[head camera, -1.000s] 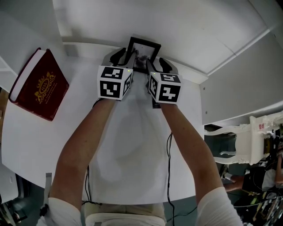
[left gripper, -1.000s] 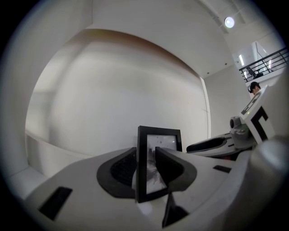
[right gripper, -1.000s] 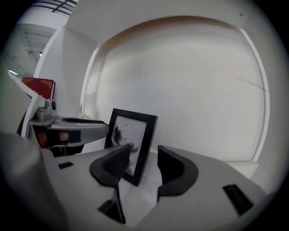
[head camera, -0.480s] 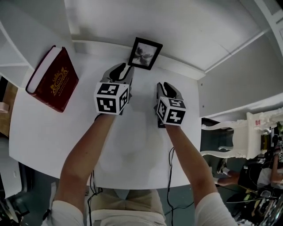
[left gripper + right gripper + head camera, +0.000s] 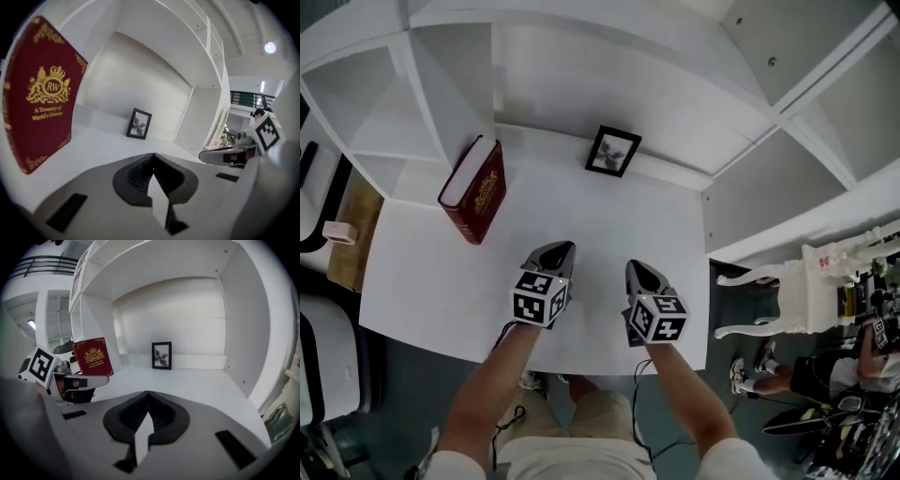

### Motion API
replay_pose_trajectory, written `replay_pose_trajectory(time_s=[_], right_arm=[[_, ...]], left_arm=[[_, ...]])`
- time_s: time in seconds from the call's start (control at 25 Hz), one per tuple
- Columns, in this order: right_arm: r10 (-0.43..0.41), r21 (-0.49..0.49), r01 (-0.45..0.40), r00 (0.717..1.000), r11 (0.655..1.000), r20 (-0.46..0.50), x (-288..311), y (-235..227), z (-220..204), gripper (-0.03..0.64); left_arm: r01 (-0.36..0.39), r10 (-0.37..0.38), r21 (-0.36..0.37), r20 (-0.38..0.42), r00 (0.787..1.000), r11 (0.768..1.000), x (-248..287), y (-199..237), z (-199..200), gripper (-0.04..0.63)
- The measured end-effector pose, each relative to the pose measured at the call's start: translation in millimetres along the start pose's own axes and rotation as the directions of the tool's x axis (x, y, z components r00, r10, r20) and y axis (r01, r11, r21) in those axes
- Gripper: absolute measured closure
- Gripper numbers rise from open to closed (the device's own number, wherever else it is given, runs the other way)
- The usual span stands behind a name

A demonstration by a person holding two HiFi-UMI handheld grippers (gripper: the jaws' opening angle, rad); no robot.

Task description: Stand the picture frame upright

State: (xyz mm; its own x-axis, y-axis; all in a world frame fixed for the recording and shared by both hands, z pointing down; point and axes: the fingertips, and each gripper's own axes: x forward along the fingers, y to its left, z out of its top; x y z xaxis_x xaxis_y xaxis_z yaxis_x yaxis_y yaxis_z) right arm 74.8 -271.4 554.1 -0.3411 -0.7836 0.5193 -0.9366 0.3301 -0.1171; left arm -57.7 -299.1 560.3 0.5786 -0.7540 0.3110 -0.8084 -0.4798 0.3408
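The black picture frame (image 5: 613,151) stands upright at the back of the white shelf surface (image 5: 591,225), leaning by the rear wall. It also shows far ahead in the left gripper view as the picture frame (image 5: 139,123) and in the right gripper view as the picture frame (image 5: 161,355). My left gripper (image 5: 561,249) and right gripper (image 5: 637,268) hover side by side near the front edge, well short of the frame. Both have just closed and are shut, with nothing between the left gripper's jaws (image 5: 153,154) or the right gripper's jaws (image 5: 148,392).
A red book (image 5: 474,190) with gold print stands upright to the left of the frame. Open white shelf compartments (image 5: 394,94) rise at the back left. A white chair (image 5: 787,291) and a person's legs (image 5: 778,375) are off the right side.
Both grippers drew back from the frame toward the near edge and their jaws closed. The frame, held between them a second ago, now stands alone at the back.
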Motion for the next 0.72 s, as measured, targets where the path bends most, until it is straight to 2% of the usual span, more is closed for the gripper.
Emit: replay_pose_trajectory(time_s=[0.16,0.36,0.52,0.6,0.72], right_arm=[[0.025,0.081,-0.023,0.999,0.996,-0.023,-42.5,30.8,-18.8,0.607],[0.027,0.15,-0.031,0.999,0.988,0.025,-86.6,55.8,-14.7,0.607],[0.024,0.141,-0.03,0.999,0.99,0.042,-113.3,66.1,-6.1,0.607],[0.014,0.126,-0.02,0.999,0.992,0.053,-124.7,64.3,-1.8,0.607],[0.006,0.157,-0.019,0.996,0.987,0.086,-140.9,56.1,6.3,0.607]], left_arm=[[0.002,-0.002,0.045,-0.008,1.0,0.999,-53.9,-21.3,-5.0,0.577],[-0.005,0.006,0.083,-0.014,1.0,0.997,-110.2,-34.9,-14.1,0.577],[-0.036,0.036,0.06,-0.002,0.999,0.998,-139.0,-39.2,-14.4,0.577],[-0.039,0.039,0.07,0.008,0.999,0.997,-145.4,-44.9,-8.4,0.577],[-0.047,0.044,0.092,0.035,0.998,0.995,-153.7,-52.0,9.4,0.577]])
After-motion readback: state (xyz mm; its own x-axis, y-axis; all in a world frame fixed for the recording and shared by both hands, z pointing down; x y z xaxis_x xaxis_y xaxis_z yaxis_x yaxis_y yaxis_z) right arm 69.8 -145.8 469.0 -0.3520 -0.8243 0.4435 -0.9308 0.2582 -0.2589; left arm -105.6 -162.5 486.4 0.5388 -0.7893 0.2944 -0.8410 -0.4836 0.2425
